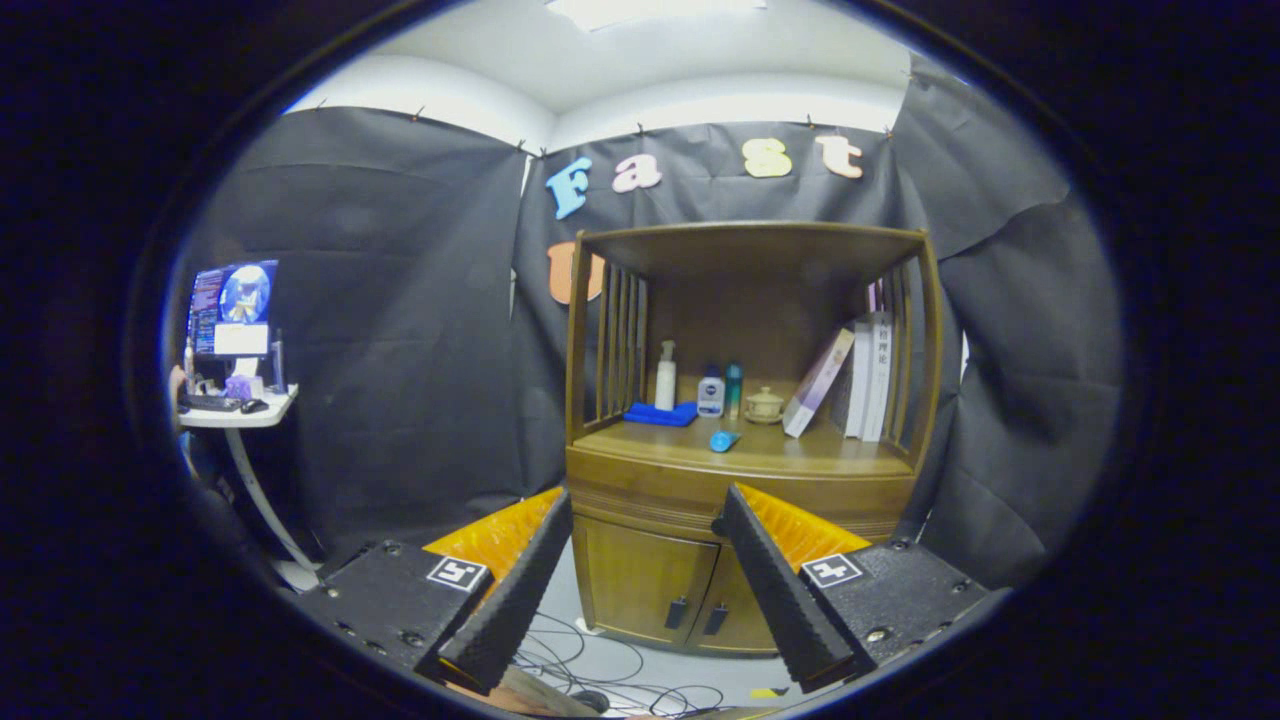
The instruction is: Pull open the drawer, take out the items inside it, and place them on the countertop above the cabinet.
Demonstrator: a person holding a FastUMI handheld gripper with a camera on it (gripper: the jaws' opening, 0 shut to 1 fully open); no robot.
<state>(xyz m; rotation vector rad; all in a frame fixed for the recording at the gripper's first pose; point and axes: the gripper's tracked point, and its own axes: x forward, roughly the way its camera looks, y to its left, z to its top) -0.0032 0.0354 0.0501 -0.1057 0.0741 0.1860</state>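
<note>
A wooden cabinet (745, 440) stands beyond my fingers against the cloth wall. Its drawer (690, 490) sits pushed in under the countertop (800, 452), with two lower doors (655, 580) beneath it. On the countertop lie a small blue tube (724, 440) near the front, a folded blue cloth (660, 413), a white pump bottle (666, 376), a white jar (711, 391), a teal bottle (734, 388), a small lidded pot (764, 404) and leaning books (850, 378). My gripper (645, 505) is open, well back from the cabinet, with nothing between its fingers.
A small desk (240, 410) with a monitor (232, 308), keyboard and mouse stands to the left. Cables (600, 670) trail on the floor in front of the cabinet. Black cloth hangs around the booth.
</note>
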